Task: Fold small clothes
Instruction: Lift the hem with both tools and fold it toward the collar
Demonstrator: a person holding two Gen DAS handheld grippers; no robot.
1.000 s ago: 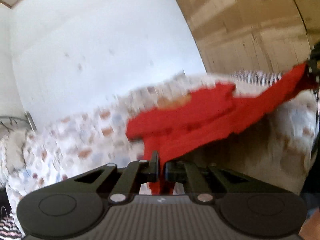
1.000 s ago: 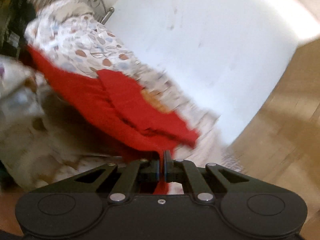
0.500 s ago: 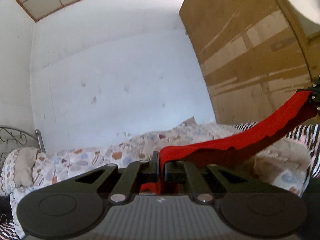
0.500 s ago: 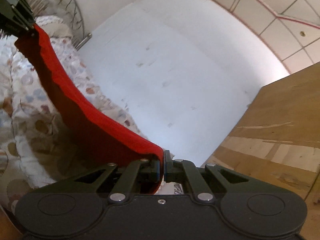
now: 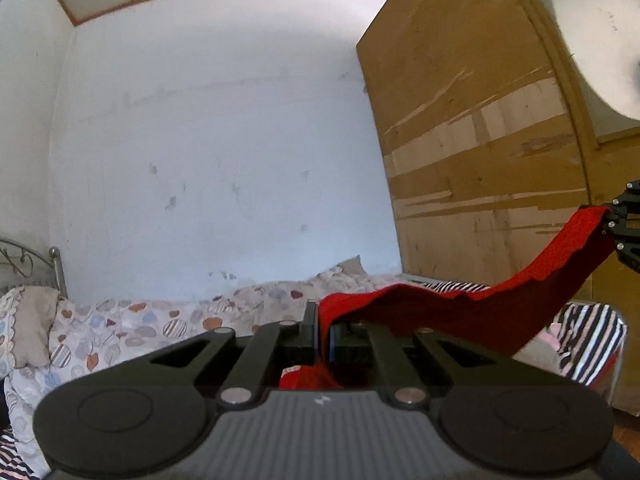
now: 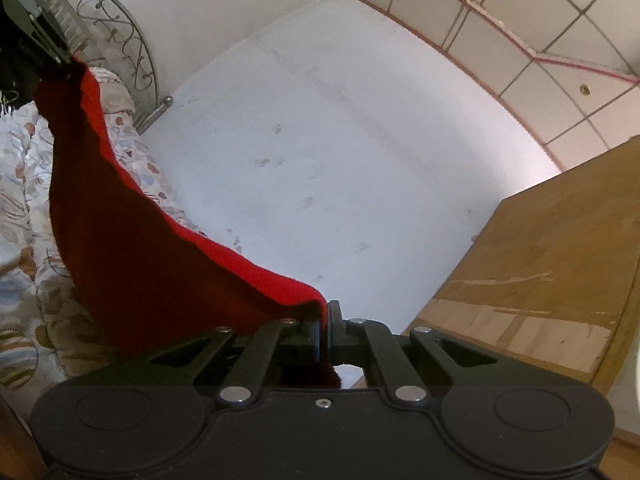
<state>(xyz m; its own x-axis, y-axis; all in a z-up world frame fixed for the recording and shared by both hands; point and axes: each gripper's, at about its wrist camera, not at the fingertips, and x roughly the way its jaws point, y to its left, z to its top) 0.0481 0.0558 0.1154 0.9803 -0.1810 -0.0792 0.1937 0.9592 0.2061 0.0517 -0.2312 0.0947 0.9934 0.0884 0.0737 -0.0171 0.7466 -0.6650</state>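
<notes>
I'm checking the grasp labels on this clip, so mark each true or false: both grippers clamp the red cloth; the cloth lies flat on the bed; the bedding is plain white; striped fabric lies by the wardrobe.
1. Both the left gripper and the right gripper clamp the red cloth. True.
2. The cloth lies flat on the bed. False: it hangs between the grippers, above the bed.
3. The bedding is plain white. False: it is patterned.
4. Striped fabric lies by the wardrobe. True.

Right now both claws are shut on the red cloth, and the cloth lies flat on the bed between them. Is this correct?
Not quite. The left claw and the right claw are each shut on the red cloth, but it does not lie flat on the bed. It hangs in the air between them, sagging above the bedding. The left wrist view shows this.
</notes>
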